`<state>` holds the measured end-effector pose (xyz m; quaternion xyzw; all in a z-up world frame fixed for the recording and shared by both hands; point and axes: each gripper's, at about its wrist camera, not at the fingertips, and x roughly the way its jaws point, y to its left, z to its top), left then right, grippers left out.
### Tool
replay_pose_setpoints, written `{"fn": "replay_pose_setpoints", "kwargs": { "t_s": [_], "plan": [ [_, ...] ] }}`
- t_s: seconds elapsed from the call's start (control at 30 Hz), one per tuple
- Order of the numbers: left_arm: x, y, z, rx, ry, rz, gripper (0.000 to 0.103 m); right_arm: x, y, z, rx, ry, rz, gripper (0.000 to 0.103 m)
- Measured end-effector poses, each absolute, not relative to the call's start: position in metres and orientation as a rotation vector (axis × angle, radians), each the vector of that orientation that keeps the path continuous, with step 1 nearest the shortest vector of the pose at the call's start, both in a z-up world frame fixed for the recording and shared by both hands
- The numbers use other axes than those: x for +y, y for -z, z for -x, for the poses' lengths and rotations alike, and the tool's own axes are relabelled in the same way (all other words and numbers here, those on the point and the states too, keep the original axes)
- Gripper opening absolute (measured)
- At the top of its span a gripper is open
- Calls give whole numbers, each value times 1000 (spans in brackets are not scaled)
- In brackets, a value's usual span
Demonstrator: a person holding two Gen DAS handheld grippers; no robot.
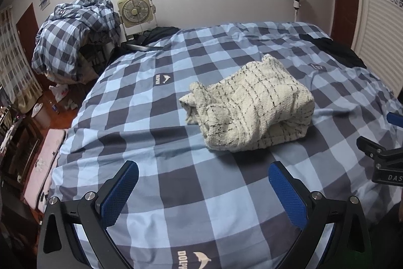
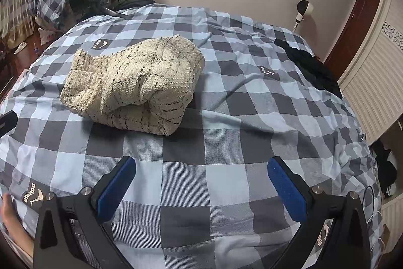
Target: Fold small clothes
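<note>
Cream knit garment sits bunched so its folds hide its shape, plenty of bare checked bedspread around, left gripper and right gripper both wide open, empty.

The right gripper is cut off by the left view's edge; the garment's underside is hidden.

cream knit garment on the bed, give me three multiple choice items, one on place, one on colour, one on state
1. Where does the cream knit garment lie?
A. on the checked bedcover
B. on the floor
C. over the fan

2. What colour are the finger pads?
A. red
B. blue
C. green

3. How are both grippers?
A. shut on the garment
B. shut, empty
C. open, empty

Answers: 1 A, it rests bunched on the cover; 2 B, both views show blue pads; 3 C, left gripper and right gripper are spread short of the garment.
</note>
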<state>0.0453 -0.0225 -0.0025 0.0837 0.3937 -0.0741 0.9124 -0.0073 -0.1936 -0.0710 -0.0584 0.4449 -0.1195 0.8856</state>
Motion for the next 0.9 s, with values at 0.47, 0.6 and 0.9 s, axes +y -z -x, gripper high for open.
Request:
{"fn": "replay_pose_setpoints", "kwargs": {
  "t_s": [0.47,0.6,0.9],
  "plan": [
    [-22,1,-46,811,152,-164,103,-194,71,7,926,251,124,102],
    [-22,1,-46,812,153,-165,103,-194,71,7,927,250,126,102],
    [-20,4,-47,818,149,-164,103,-193,71,8,929,252,127,102]
  ]
}}
